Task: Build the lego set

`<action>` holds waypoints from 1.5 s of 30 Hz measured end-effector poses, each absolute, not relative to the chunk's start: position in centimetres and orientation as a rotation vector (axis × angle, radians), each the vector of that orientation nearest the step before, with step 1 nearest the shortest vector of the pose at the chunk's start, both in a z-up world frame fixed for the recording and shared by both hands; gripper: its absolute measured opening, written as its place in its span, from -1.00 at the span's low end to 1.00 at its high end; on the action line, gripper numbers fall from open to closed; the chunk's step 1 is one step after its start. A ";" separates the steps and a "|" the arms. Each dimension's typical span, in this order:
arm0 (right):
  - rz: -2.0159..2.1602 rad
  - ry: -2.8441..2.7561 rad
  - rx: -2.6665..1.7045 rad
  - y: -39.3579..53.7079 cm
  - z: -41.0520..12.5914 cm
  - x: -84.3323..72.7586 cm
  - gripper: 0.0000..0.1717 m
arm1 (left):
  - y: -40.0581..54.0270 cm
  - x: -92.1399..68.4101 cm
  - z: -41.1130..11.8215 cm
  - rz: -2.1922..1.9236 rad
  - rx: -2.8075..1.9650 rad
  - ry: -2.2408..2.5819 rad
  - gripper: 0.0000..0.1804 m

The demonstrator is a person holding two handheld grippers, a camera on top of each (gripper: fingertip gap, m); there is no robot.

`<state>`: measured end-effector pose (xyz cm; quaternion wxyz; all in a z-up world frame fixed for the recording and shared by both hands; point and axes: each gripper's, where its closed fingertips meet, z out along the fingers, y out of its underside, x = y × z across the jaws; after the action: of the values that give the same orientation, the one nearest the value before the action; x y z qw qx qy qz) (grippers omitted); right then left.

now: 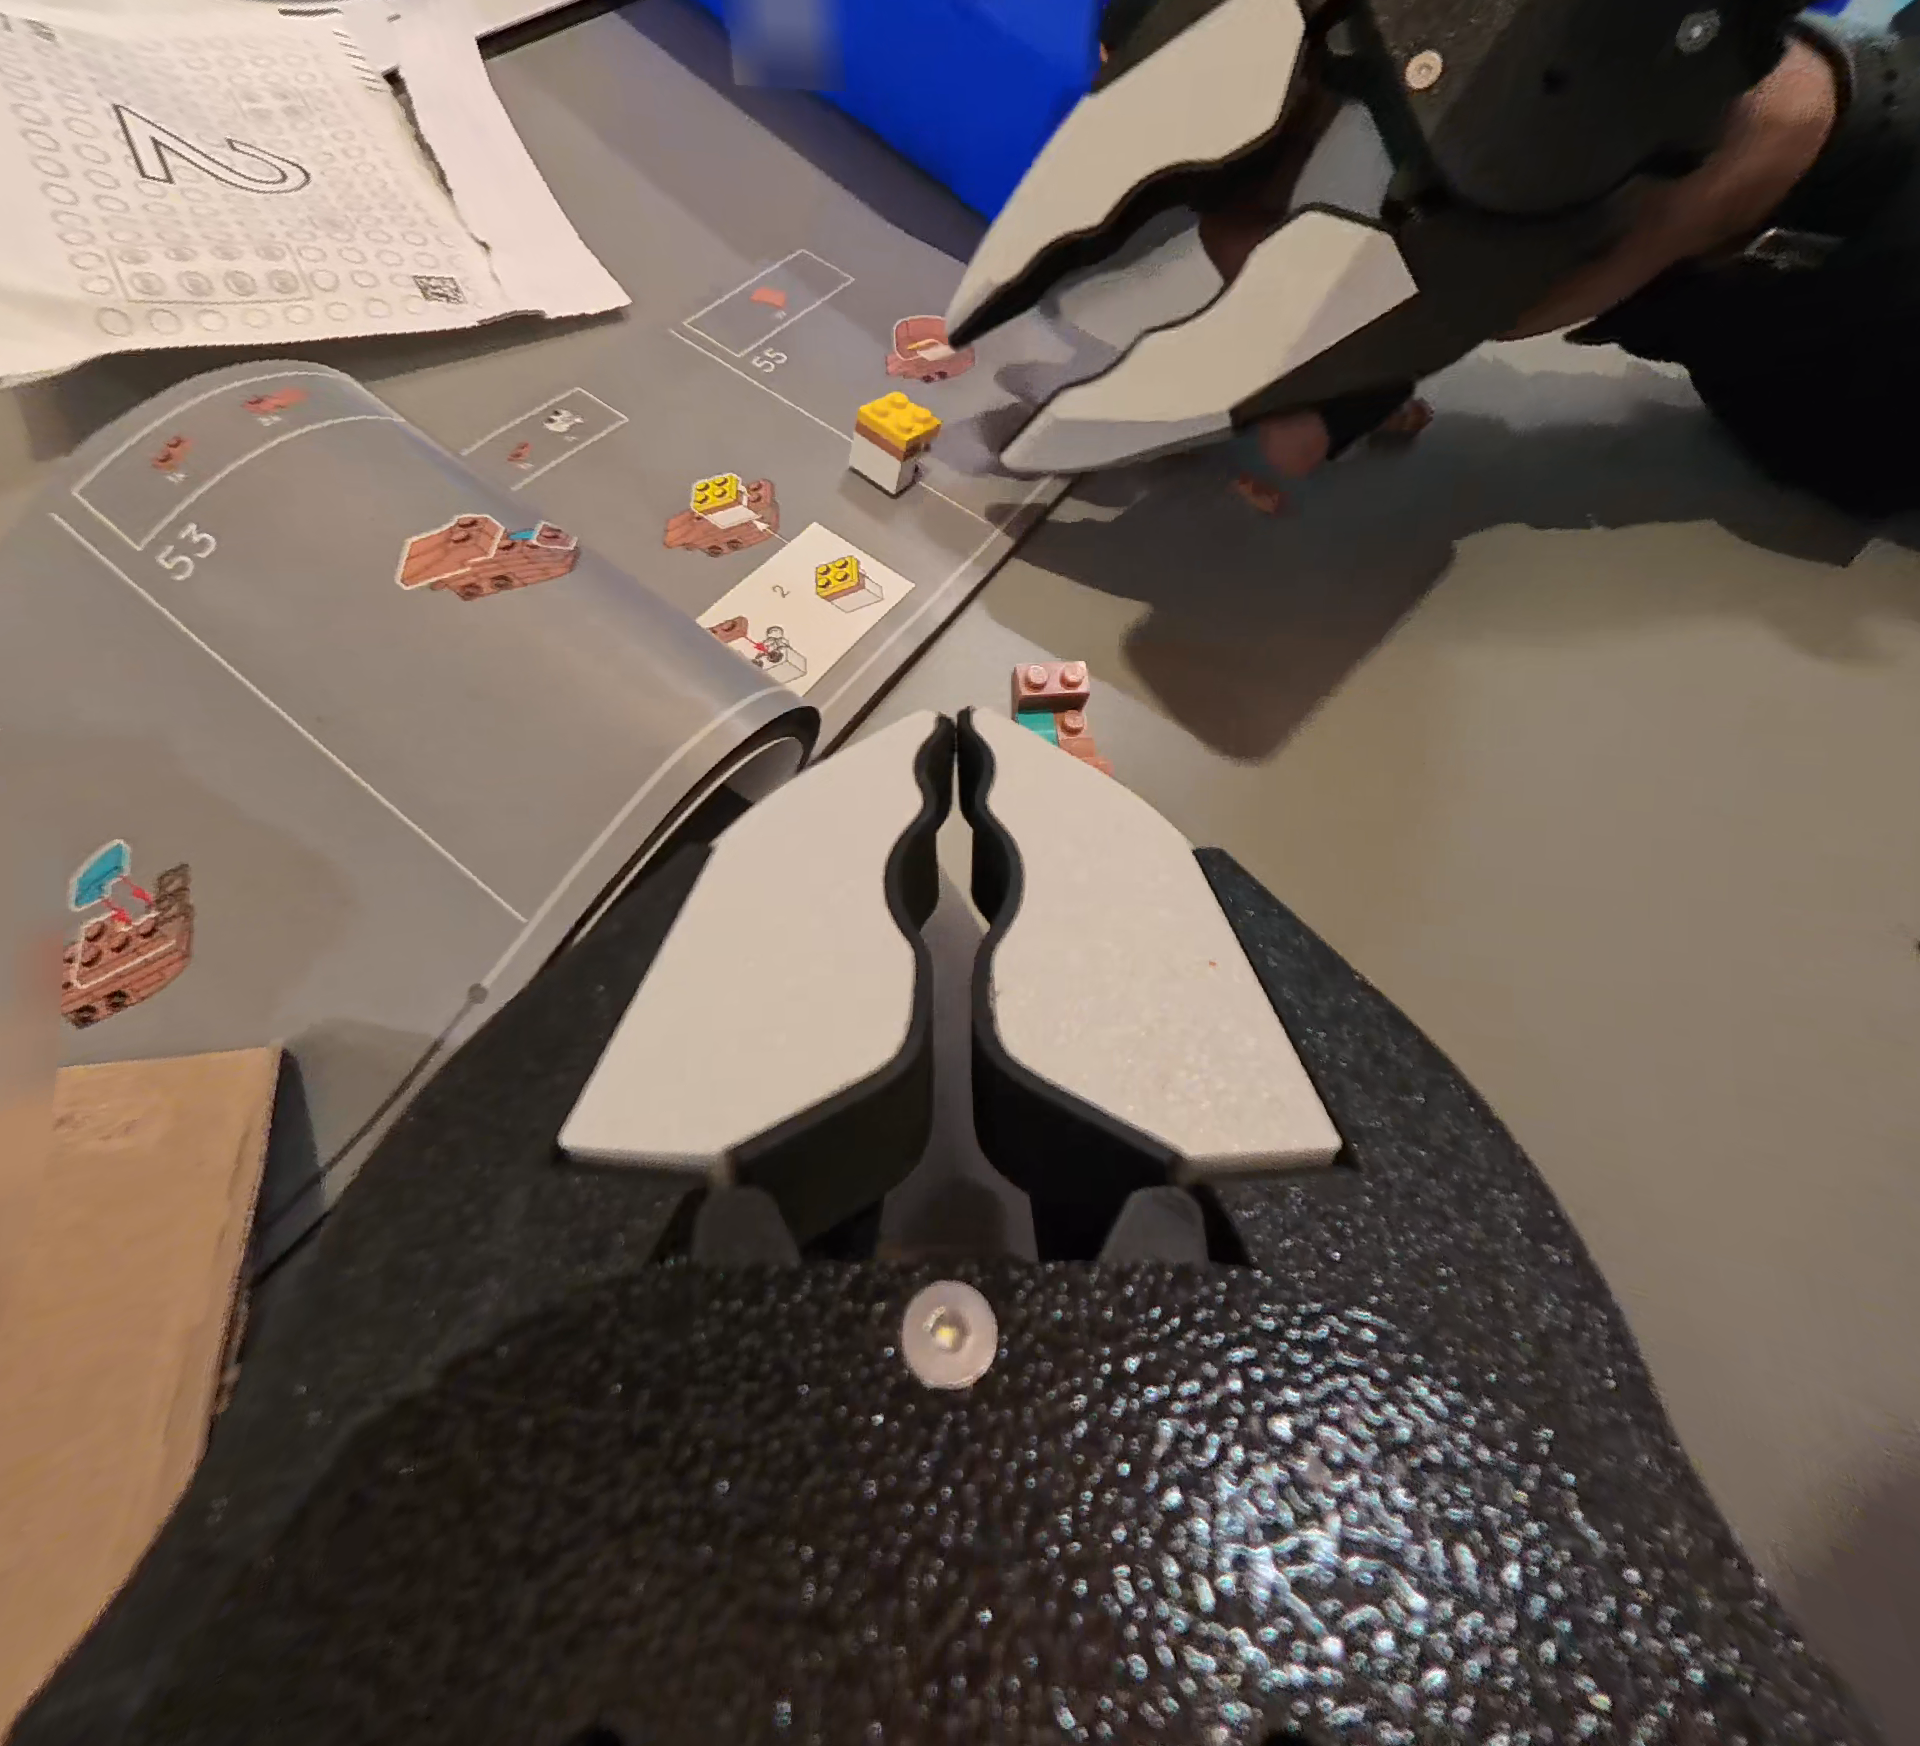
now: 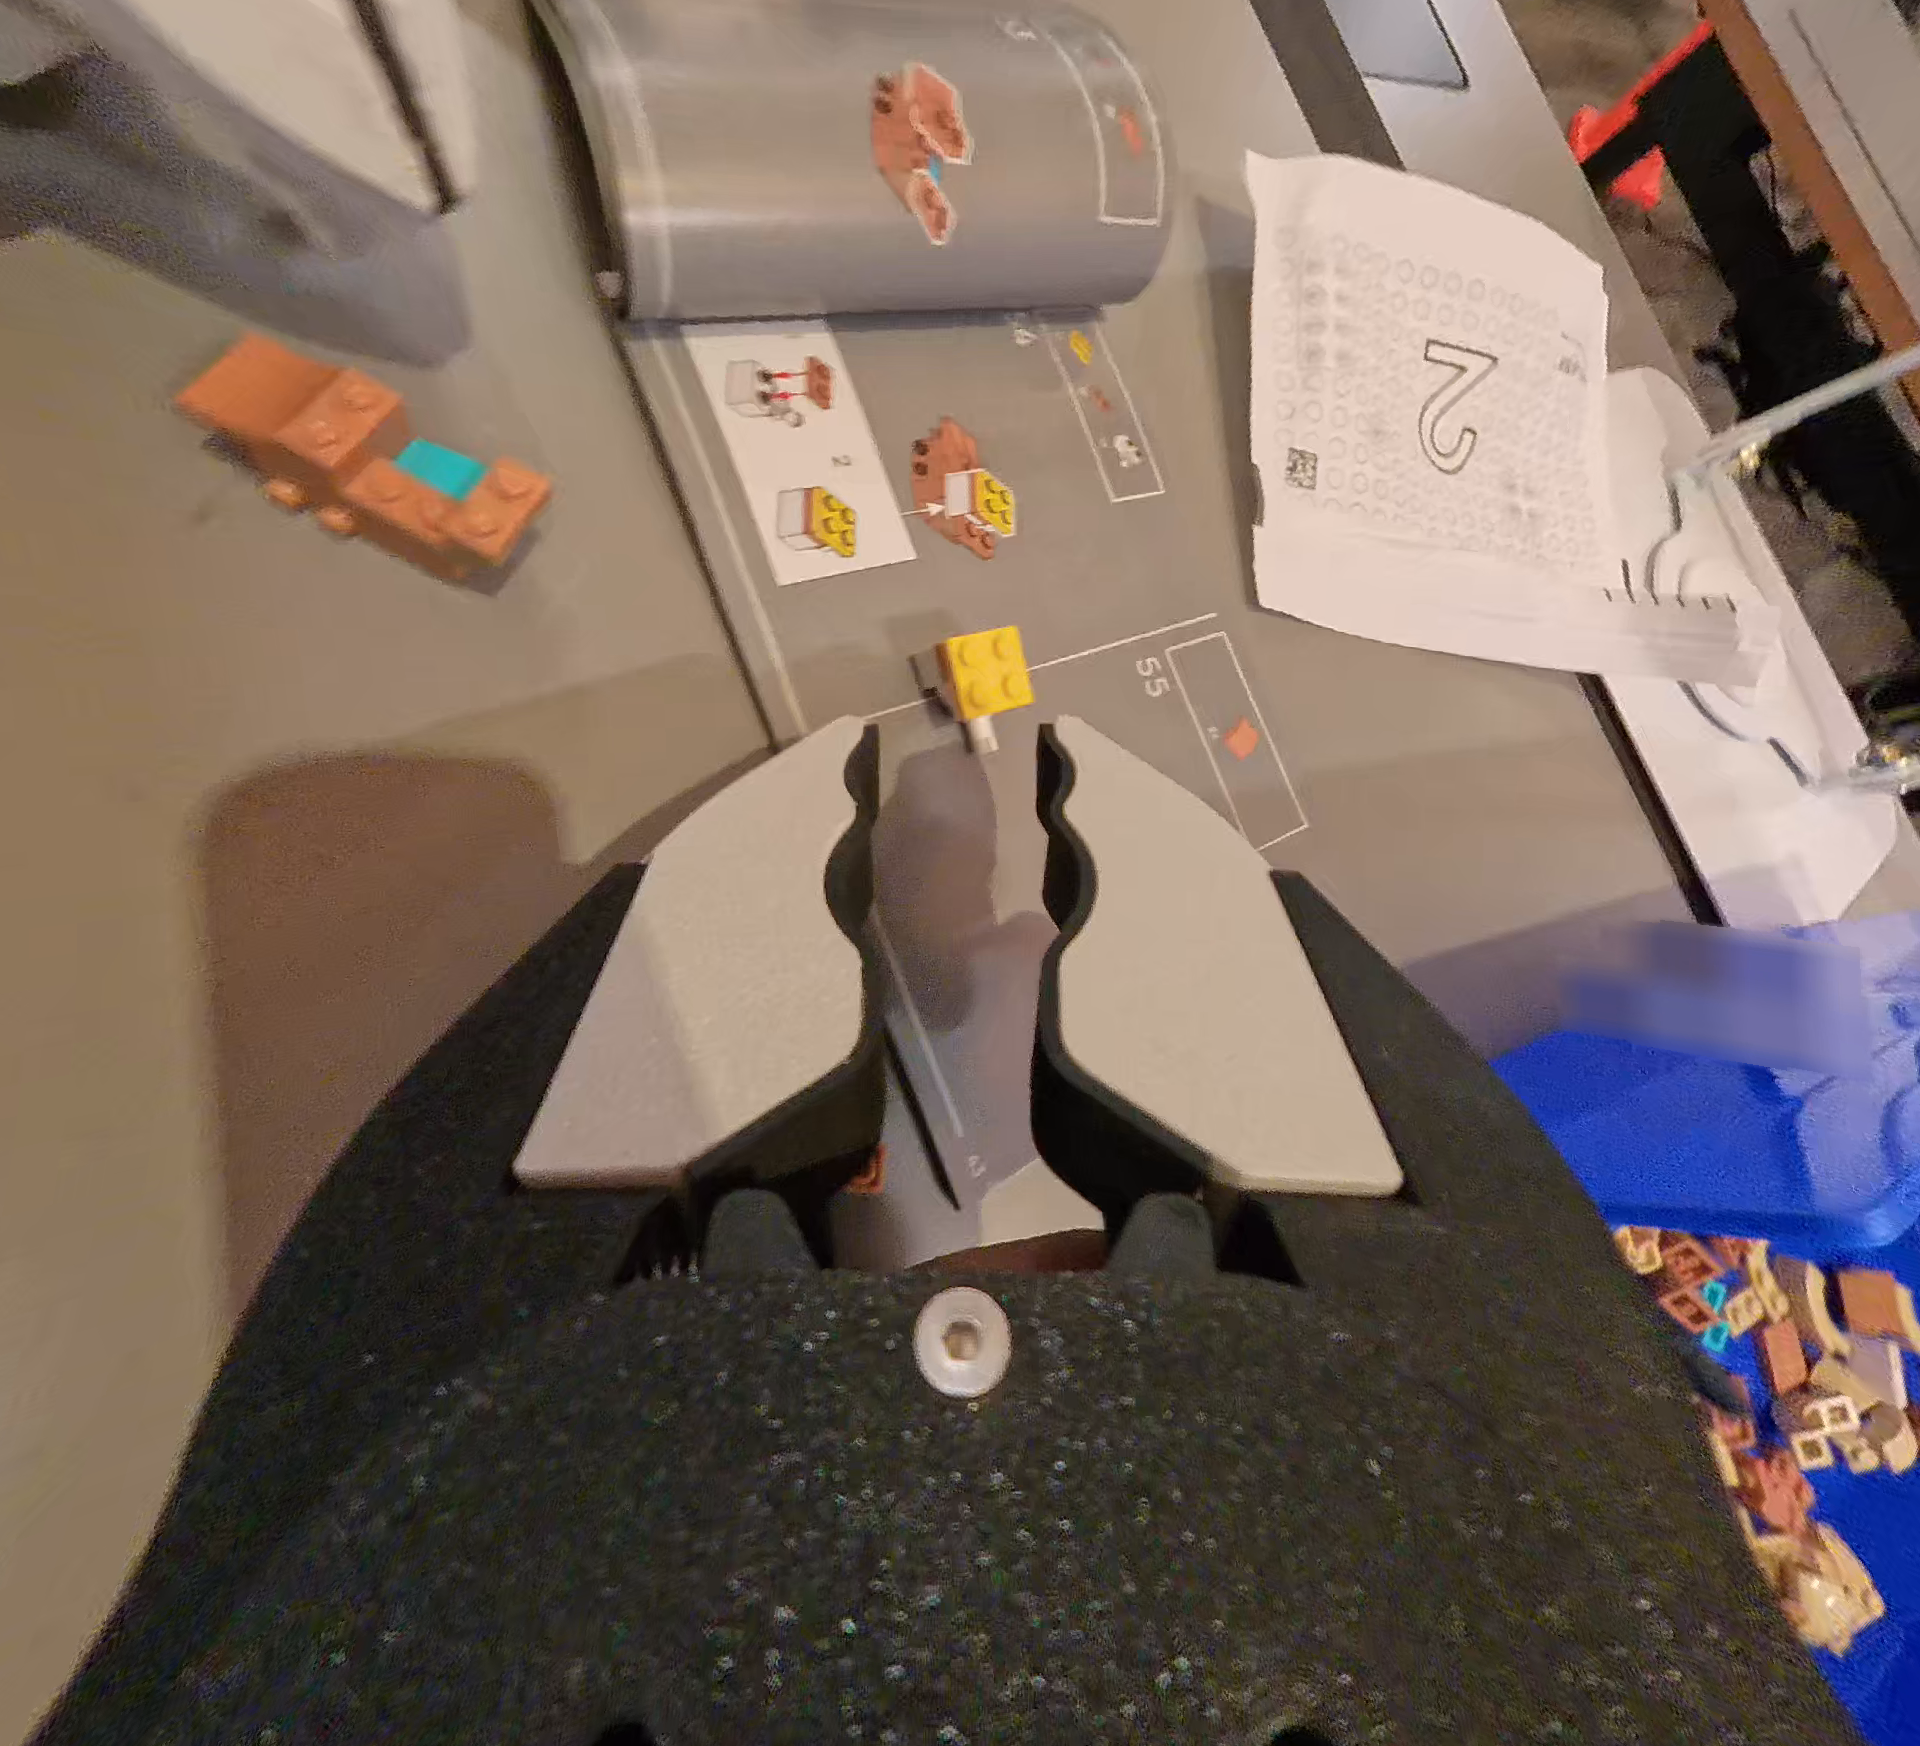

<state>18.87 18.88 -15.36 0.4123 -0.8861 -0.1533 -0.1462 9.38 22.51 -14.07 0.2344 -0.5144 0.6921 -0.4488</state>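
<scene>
Yellow-topped brick [image 2: 985, 673] | underside hidden; right hand-held gripper [image 2: 956, 740] apart, spread

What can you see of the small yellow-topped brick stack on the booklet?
The yellow-topped brick stack is a small plastic piece: a yellow four-stud plate on top, a thin brown layer beneath it and a white block below, as the left wrist view shows. It stands upright on the open instruction booklet, on a printed line. Nothing grips it. The right gripper sits just short of it, jaws open and empty.
</scene>
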 end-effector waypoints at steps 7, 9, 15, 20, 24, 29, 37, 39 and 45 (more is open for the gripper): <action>-0.230 -0.177 -2.396 19.9 -15.6 19.3 -0.57 | 22.4 9.4 -14.0 -1.199 -1.375 1.905 -1.00; -0.240 -0.168 -2.437 20.1 -15.7 19.4 -0.53 | 22.3 9.4 -14.1 -1.192 -1.366 1.912 -1.00; -0.199 -0.141 -2.497 20.7 -16.5 18.8 -0.62 | 22.2 9.4 -13.7 -1.183 -1.343 1.911 -1.00; -0.212 -0.102 -2.508 20.7 -16.3 19.1 -0.63 | 22.2 9.3 -13.3 -1.182 -1.332 1.899 -1.00; -0.169 -0.029 -2.526 20.1 -16.5 19.1 -0.58 | 22.2 9.3 -13.2 -1.171 -1.323 1.897 -1.00; -0.156 0.017 -2.546 19.9 -17.2 18.8 -0.56 | 21.9 9.3 -13.0 -1.170 -1.307 1.903 -1.00; -0.110 -0.300 -2.517 21.4 -17.3 17.6 -0.67 | 21.3 9.2 -13.4 -1.160 -1.291 1.929 -1.00; -0.101 -0.392 -2.497 21.6 -17.3 17.5 -0.68 | 21.4 9.3 -13.6 -1.152 -1.291 1.933 -1.00; -0.109 -0.322 -2.470 21.0 -16.5 17.8 -0.64 | 21.1 8.7 -14.4 -1.152 -1.327 2.013 -0.98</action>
<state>17.79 21.02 -16.54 0.3187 -0.9390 -0.1223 -0.0414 8.68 21.10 -14.45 0.2325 -0.4831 0.7327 -0.4191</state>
